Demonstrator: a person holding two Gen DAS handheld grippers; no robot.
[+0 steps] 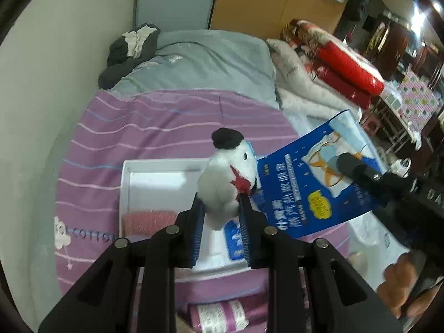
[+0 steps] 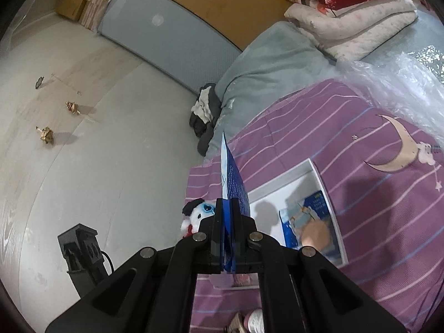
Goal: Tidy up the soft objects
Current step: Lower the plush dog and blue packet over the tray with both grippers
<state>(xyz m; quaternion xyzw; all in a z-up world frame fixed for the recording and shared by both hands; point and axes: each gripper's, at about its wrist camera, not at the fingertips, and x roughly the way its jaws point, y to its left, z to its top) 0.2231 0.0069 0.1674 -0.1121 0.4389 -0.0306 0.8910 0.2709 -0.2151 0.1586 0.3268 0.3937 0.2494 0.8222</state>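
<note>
Above the white tray (image 1: 155, 163) on the bed, left gripper (image 1: 222, 211) squeezes a light, squashy plush toy (image 1: 224, 183) at its body; right gripper (image 2: 226, 222) pinches a thin, floppy blue packet (image 2: 233, 183) by its edge.

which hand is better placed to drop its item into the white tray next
Left, probably. Its tool grips the white plush dog with black cap directly above the white tray; the right tool pinches the blue printed packet beside it.

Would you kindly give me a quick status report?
Left gripper shut on plush toy. Right gripper shut on blue packet. Both above white tray; nothing in the way.
</note>
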